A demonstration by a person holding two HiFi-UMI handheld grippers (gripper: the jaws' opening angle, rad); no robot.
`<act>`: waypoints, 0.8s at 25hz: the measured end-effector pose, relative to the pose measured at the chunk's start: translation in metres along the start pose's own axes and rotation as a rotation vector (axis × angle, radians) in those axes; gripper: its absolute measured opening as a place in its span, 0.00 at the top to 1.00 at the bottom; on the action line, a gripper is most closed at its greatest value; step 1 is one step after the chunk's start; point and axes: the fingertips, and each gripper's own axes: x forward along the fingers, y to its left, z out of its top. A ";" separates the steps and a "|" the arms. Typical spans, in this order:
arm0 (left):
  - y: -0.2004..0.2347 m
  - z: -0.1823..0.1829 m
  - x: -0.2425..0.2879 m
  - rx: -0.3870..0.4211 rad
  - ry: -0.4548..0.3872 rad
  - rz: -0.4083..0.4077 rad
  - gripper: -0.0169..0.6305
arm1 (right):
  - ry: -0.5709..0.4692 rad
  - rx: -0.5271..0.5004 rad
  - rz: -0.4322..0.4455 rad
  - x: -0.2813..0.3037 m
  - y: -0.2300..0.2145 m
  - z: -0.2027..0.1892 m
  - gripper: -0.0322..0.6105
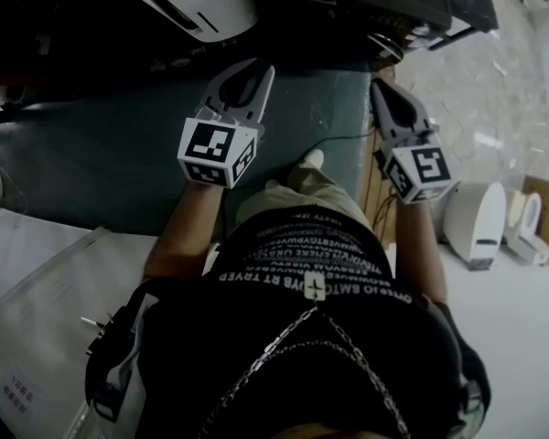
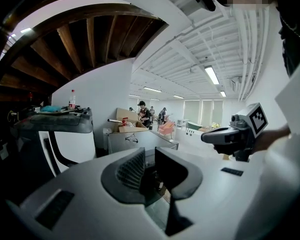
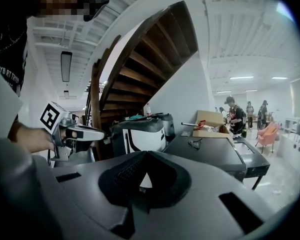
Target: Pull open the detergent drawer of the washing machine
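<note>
Both grippers are held empty over table (image 1: 119, 154): left gripper (image 1: 253, 69) jaws slightly parted, right gripper (image 1: 382, 88) closed. Drawer seen in no view; approach judged pending. Washer must be located first.

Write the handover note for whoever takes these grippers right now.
Left gripper: jaws slightly apart, nothing between them, held in the air.
Right gripper: shut, empty, held in the air.
Things: a white machine, probably the washer, stands ahead beside a dark table. Neither gripper touches it. The drawer shows in no view.
Done: nothing yet.
Left: reach the machine, find the drawer, grip its front and pull it open.
</note>
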 end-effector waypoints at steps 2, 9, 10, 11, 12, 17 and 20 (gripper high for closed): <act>-0.001 0.003 0.006 -0.003 0.003 0.009 0.91 | -0.003 -0.010 0.004 0.001 -0.008 0.003 0.95; -0.002 0.010 0.010 -0.001 0.013 0.055 0.91 | -0.004 -0.010 0.036 0.008 -0.026 0.006 0.95; -0.002 0.009 0.010 -0.002 0.016 0.060 0.91 | -0.003 -0.017 0.043 0.008 -0.027 0.006 0.95; -0.003 0.008 0.012 -0.004 0.019 0.064 0.91 | 0.001 -0.019 0.047 0.009 -0.028 0.005 0.95; -0.003 0.007 0.014 -0.005 0.023 0.067 0.91 | 0.007 -0.015 0.046 0.010 -0.030 0.003 0.95; -0.006 0.012 0.026 -0.006 0.027 0.065 0.91 | 0.028 0.017 0.056 0.013 -0.040 -0.008 0.95; 0.003 0.016 0.029 -0.002 0.024 0.074 0.91 | 0.042 0.010 0.063 0.021 -0.043 -0.008 0.95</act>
